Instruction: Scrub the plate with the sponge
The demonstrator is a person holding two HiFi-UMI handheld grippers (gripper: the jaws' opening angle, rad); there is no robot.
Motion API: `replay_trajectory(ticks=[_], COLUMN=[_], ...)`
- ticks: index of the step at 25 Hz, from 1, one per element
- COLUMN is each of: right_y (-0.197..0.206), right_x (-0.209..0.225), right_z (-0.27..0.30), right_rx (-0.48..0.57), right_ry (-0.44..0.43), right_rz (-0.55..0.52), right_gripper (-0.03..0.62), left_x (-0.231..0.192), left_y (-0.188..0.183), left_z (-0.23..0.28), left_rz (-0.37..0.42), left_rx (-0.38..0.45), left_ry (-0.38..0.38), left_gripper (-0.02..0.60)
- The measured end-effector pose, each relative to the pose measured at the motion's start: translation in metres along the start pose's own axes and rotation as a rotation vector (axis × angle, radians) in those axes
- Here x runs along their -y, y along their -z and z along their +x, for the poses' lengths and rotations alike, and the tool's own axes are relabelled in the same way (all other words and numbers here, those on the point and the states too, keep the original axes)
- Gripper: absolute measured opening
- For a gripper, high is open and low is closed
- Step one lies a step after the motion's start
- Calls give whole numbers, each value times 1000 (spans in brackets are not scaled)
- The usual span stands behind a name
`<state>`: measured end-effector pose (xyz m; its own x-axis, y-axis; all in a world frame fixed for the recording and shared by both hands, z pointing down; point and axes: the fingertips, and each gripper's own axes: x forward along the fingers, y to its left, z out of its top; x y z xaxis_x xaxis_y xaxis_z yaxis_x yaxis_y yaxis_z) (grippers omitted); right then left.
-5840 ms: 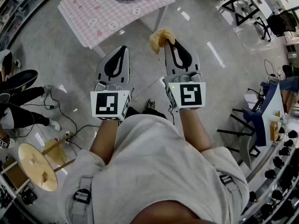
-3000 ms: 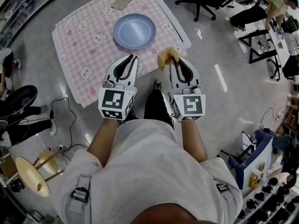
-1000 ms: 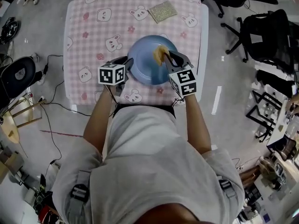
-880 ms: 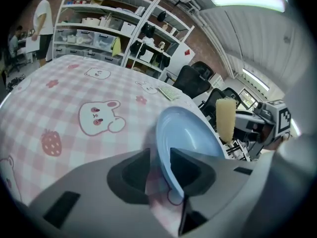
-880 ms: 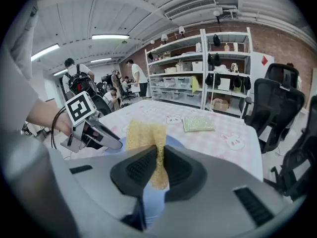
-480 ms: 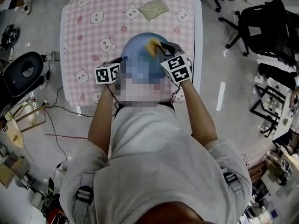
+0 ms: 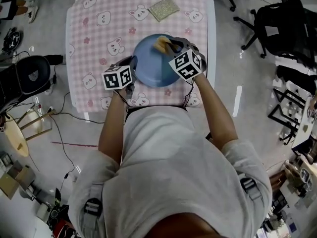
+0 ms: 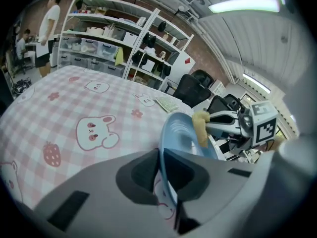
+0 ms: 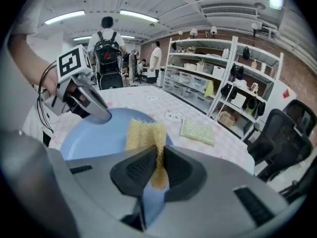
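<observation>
A light blue plate (image 7: pixel 151 66) sits on the pink checked table (image 7: pixel 94 38), its near left rim lifted. My left gripper (image 7: pixel 132 64) has just been closing, and its jaws now pinch that rim (image 8: pixel 166 182). In the left gripper view the plate (image 8: pixel 179 133) stands tilted. My right gripper (image 7: pixel 171 46) is shut on a yellow sponge (image 7: pixel 161 43) and holds it against the far part of the plate. The right gripper view has the sponge (image 9: pixel 143 135) pinched between the jaws (image 9: pixel 158 170), over the plate (image 9: pixel 94 138), with the left gripper (image 9: pixel 91 108) at the opposite rim.
A glittery green scouring pad (image 7: pixel 164 8) lies at the far side of the table. Black office chairs (image 7: pixel 292 24) stand on the right and a black stool (image 7: pixel 29 78) on the left, with cables on the floor. Shelves and standing people (image 9: pixel 106 53) are behind.
The left jaws have closed on the plate's near rim and the plate has tipped up. The right gripper has rolled and carried the sponge farther across the plate.
</observation>
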<state>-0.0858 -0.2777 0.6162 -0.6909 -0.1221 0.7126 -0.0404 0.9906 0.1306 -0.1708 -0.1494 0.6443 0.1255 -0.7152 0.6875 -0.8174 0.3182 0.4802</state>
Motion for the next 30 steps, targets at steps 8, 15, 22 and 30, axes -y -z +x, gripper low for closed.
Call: replay_trajectory(ticks=[8,15,22,30], right_y=[6,10,-4,-23], right_x=[5,5,-11,-52], right_z=[22,28,35,36], right_rx=[-95,-113,-88,-30], right_ry=[84,85,72,-24], right_rz=[-145,-162,-238,-383], right_gripper=[48,48,48,46], left_x=[11,19,19,22], left_y=[-16,-19,-21,-23], left_z=[-8,-7,-8,-7], left_rz=[61,65,58,51], left_rx=[-2,3,18,24], left_ry=[5,5,14,-5], left_gripper=[38,43,46,44])
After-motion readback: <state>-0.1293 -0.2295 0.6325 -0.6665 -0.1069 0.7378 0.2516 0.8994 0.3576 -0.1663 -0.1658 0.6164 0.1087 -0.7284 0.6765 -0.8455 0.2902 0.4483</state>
